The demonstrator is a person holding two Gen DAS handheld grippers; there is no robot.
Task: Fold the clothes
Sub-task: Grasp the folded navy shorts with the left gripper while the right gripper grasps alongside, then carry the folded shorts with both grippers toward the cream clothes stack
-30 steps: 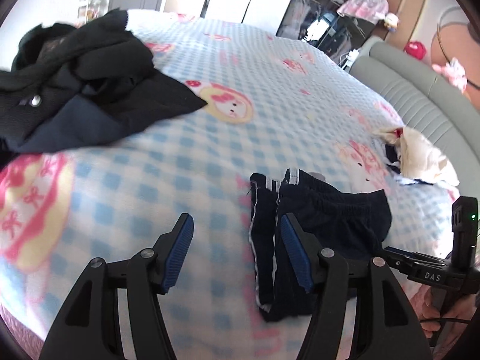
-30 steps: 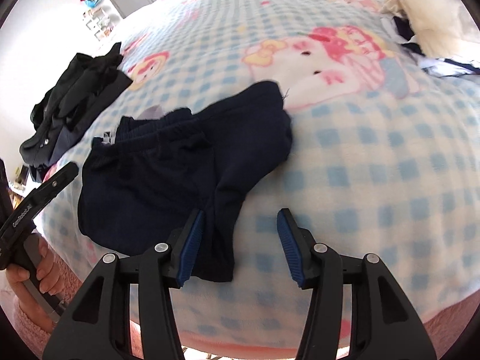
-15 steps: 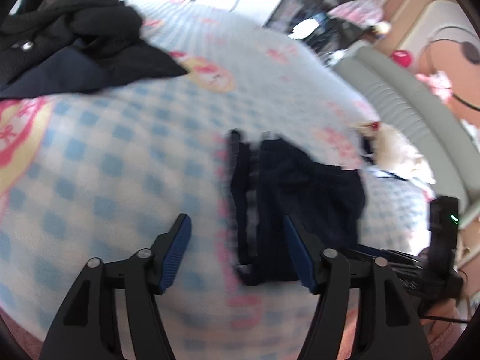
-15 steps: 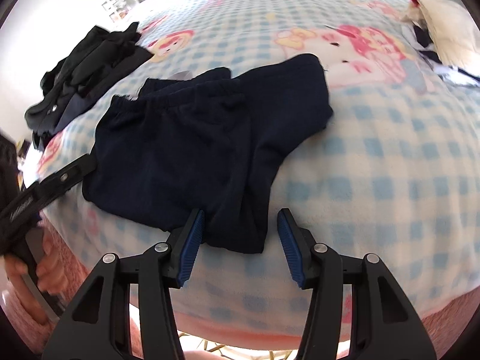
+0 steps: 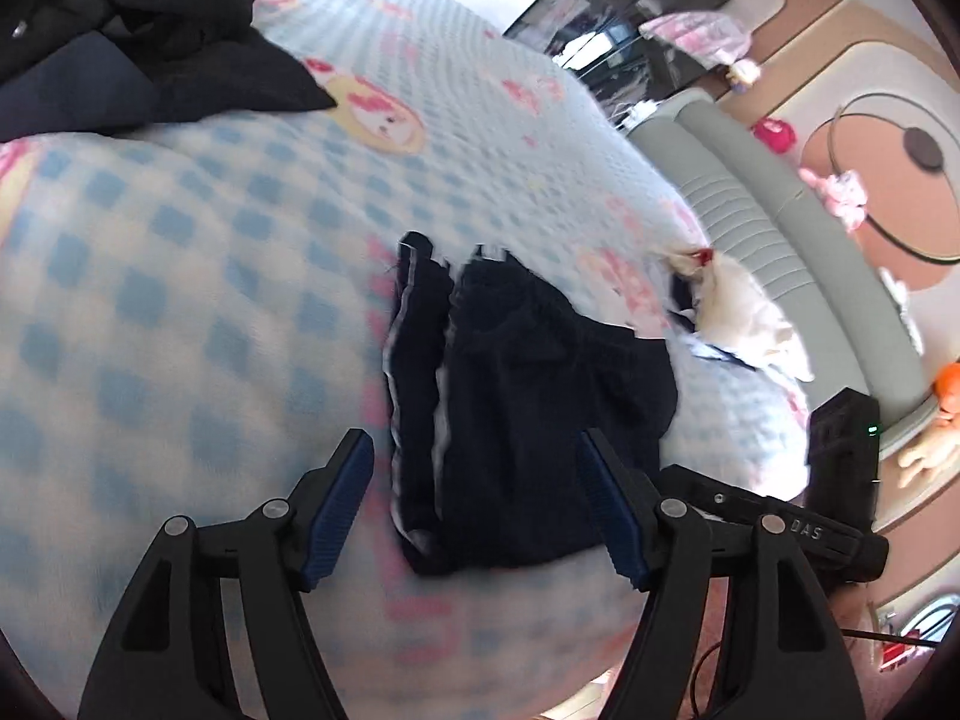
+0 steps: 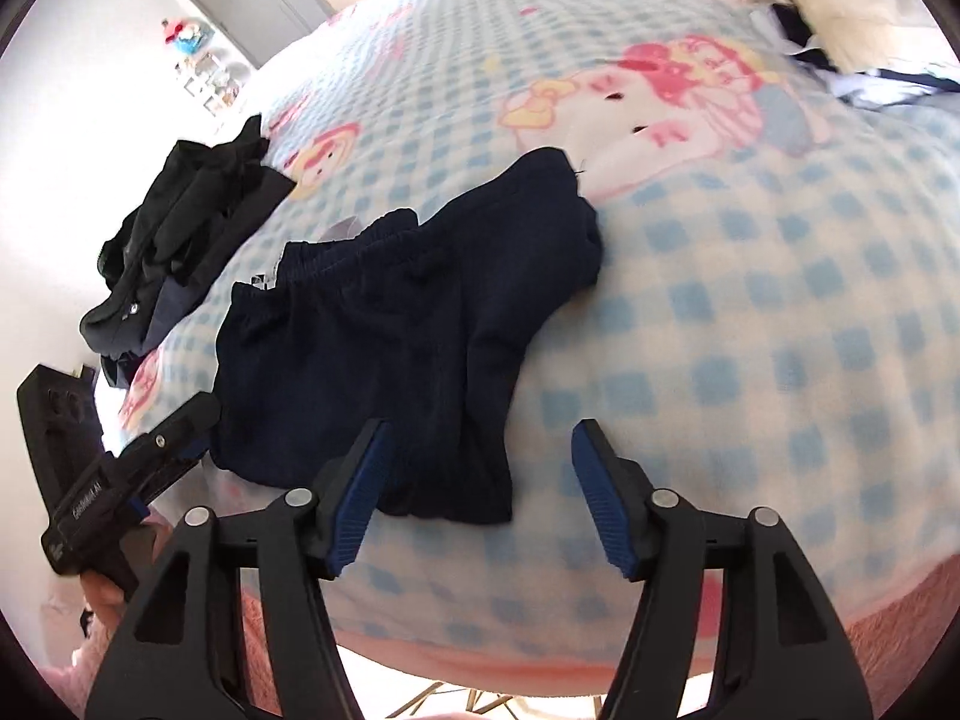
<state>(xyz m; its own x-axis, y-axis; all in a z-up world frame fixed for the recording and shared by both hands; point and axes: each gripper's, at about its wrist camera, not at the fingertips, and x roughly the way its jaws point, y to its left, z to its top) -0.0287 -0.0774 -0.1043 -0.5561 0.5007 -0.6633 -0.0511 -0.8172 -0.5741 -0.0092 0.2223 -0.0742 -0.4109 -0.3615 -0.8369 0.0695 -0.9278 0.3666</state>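
While the navy shorts (image 6: 384, 354) lie flat near the front edge of the bed (image 6: 780, 312), you have both tools poised over their near hem with nothing gripped. Your right gripper (image 6: 474, 492) is widening its jaws at this moment; its left pad hangs over the shorts' near leg, the right pad over bare blanket beside it, and no cloth is pinched. Your left gripper (image 5: 474, 504) stands apart too, straddling the striped side of the shorts (image 5: 516, 420), pads clear of the fabric. That pairing reads as a set-up for taking the two near corners together, so the garment can be lifted evenly and laid over itself; I judge the fold not yet begun.

Note how the shorts sit: waistband away from you, one leg splayed outward past the other, the white-striped edge doubled along the side under the left tool. That doubled edge could be caught as two layers if you close carelessly.

Around the shorts: a heap of black clothes (image 6: 180, 228) lies well beyond them on the waistband side, apart from them. A white and navy garment (image 6: 852, 12) sits beyond the shorts on the opposite side, near the grey padded headboard (image 5: 780, 228), also apart. Neither crowds the shorts, and open blanket lies beyond the waistband for a fold to land on. In my judgement the closest hazard is the two tools themselves, near each other at the hem; keep them from knocking together.
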